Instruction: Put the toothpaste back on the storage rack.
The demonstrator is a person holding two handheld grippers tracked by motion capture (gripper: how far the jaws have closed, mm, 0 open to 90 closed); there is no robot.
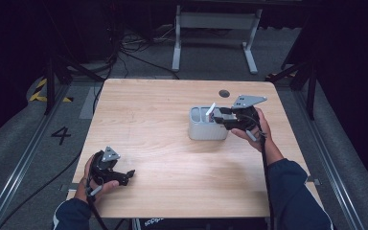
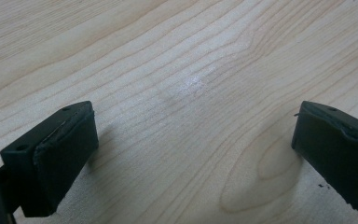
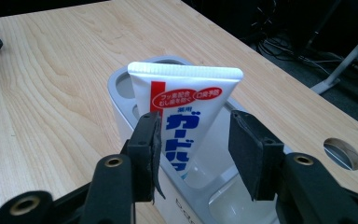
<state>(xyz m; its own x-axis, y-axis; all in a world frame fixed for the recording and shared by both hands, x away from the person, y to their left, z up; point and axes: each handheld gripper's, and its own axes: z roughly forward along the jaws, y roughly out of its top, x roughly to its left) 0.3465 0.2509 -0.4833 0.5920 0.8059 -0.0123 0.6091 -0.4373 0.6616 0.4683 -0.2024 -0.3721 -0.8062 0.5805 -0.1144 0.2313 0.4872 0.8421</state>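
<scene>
Your right gripper (image 3: 193,154) sits at the grey holder (image 1: 208,125), toward the table's (image 1: 172,163) right edge and nearer its far side. A toothpaste tube (image 3: 186,116) stands crimp-up in one compartment. Your jaws flank the tube with a gap on the right side, and the left pad looks at or near its face; whether you actually grip it, I cannot tell.

If you pull away with one pad dragging, the tube may tip or lift out. The light holder could also skid toward the right edge.

Your left gripper (image 1: 112,173) rests near the near left corner, jaws spread wide over bare wood and holding nothing.

The tube's lower end and cap are hidden inside the holder, and the other compartments' contents are hard to make out.
</scene>
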